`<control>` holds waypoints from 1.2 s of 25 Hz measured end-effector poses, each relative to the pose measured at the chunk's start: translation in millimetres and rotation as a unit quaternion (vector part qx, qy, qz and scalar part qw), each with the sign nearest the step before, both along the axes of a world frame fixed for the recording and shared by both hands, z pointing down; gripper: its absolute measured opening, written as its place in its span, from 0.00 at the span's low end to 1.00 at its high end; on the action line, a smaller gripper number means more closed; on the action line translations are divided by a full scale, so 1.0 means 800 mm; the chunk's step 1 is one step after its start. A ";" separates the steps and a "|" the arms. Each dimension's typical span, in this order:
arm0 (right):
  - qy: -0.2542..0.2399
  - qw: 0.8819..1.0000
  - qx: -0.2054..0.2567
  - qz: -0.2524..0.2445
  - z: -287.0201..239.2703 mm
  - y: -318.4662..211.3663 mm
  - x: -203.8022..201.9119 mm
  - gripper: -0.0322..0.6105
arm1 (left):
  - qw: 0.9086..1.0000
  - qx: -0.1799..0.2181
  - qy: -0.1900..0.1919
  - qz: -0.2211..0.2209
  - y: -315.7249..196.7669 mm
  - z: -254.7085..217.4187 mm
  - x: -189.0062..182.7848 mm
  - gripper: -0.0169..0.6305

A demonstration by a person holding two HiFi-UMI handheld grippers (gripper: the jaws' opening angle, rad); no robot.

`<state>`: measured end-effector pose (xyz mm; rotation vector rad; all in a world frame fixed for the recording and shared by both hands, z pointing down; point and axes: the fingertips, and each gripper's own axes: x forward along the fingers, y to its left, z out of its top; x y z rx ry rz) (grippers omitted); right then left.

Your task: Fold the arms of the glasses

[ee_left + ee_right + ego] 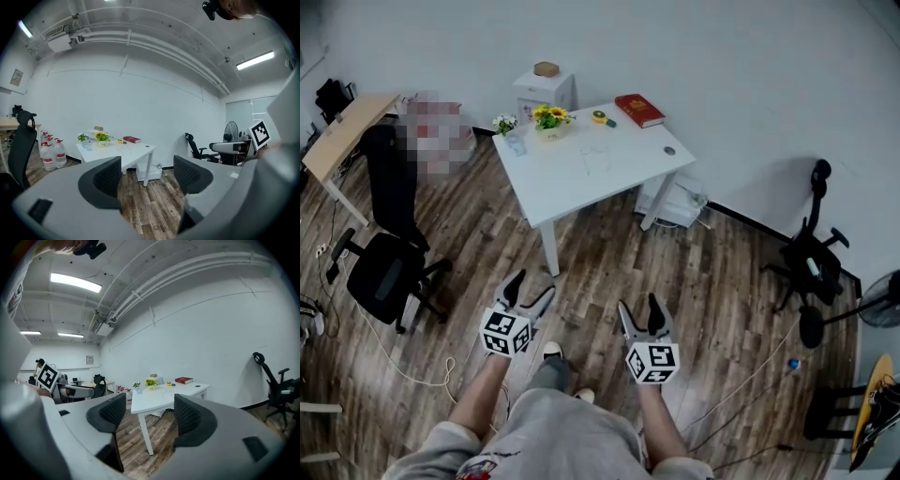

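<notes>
Standing well apart from the table (572, 192), left gripper (534, 284) and right gripper (637, 304) are gaping empty; glasses (594, 159) are lying untouched, probably needing a closer approach first.

White walls (750, 56), wood floor (712, 281), white table (572, 178), blk office chairs (389, 272)

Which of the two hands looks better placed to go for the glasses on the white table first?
Left, though only slightly. The left gripper and right gripper both have open, empty fingers, well short of the white table; the left is a little nearer the glasses.
</notes>
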<state>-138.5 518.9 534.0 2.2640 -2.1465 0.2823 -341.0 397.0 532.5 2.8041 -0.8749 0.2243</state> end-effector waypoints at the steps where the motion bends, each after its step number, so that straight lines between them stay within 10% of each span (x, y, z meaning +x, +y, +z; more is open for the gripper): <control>1: 0.001 1.000 0.002 0.003 -0.004 -0.013 0.001 0.53 | 1.000 -0.004 0.000 0.000 -0.012 0.001 -0.001 0.54; 20: 0.002 0.999 -0.001 0.032 -0.016 -0.214 -0.002 0.48 | 0.998 -0.046 -0.006 0.051 -0.222 0.019 0.011 0.54; 30: -0.022 0.999 0.006 0.031 -0.008 -0.299 0.072 0.46 | 0.995 -0.073 -0.023 0.067 -0.290 0.051 0.097 0.54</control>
